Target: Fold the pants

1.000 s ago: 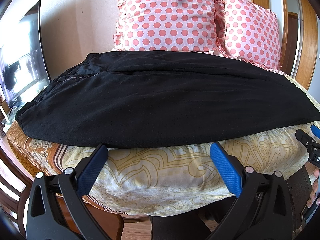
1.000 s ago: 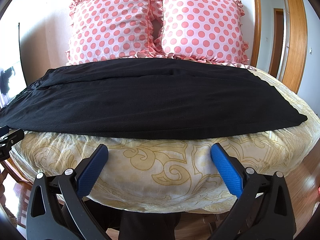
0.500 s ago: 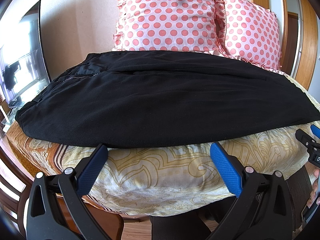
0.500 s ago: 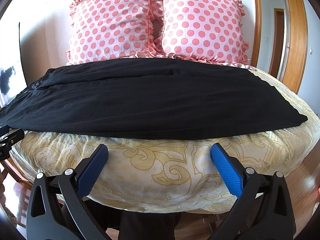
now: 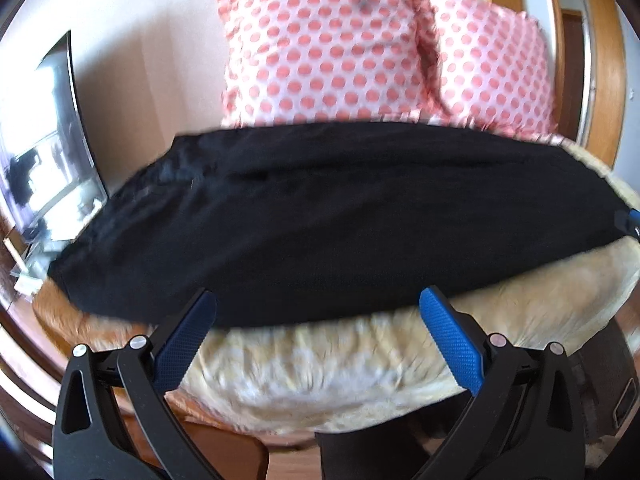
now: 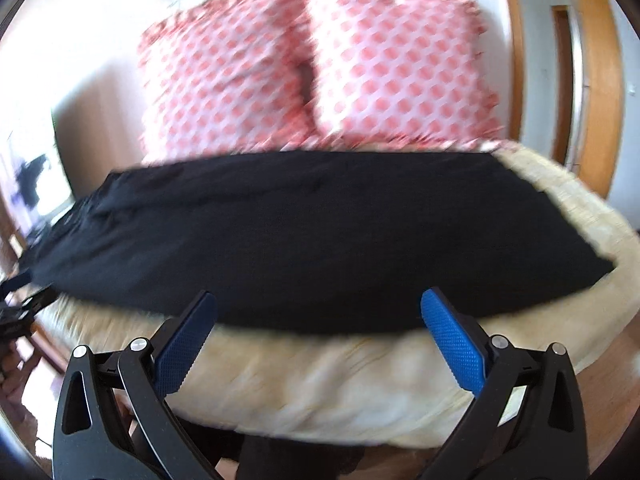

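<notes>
Black fabric pants (image 5: 340,224) lie flat, lengthwise across cream patterned bedspread (image 5: 340,368), in front of pink polka-dot pillows (image 5: 320,40). Left gripper (image 5: 316,320), right gripper (image 6: 318,320): jaws spread, empty, near hem edge. Step: approach. Next: pinch near edge, fold.

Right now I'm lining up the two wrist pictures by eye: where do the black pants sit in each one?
Left wrist view: the black pants span the middle as a wide dark band on the yellow bedspread, near edge just beyond the open jaws.
Right wrist view: the pants again cross the middle, tapering to a corner at the right.
Shared landmark: the two pink polka-dot pillows behind the pants.
</notes>
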### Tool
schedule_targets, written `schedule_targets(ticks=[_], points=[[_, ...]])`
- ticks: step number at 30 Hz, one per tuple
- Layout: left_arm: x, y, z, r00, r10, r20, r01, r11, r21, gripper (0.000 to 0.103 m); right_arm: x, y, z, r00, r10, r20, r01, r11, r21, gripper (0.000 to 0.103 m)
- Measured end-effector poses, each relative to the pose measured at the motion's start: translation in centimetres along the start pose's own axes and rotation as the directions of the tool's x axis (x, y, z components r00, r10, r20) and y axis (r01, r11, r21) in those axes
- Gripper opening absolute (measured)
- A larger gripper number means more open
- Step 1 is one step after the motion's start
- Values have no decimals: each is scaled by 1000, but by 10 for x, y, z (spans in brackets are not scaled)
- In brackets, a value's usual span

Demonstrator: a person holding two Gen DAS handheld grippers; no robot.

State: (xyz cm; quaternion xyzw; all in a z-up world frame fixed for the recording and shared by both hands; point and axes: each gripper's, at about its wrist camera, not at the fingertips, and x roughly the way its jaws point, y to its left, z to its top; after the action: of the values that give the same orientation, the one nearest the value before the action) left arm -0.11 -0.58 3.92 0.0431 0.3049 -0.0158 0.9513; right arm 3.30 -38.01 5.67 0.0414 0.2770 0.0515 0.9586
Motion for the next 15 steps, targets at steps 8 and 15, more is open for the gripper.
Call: schedule_targets(ticks=[8,15], points=[[19,9,62,995,61,77,-53,994,-99,101,50,-77,116,985,-172,14,171,981,89,102],[59,0,95,988,134,73,-128,988,-86,101,168,-134,195,923,-372,-101,382,918,110,102]])
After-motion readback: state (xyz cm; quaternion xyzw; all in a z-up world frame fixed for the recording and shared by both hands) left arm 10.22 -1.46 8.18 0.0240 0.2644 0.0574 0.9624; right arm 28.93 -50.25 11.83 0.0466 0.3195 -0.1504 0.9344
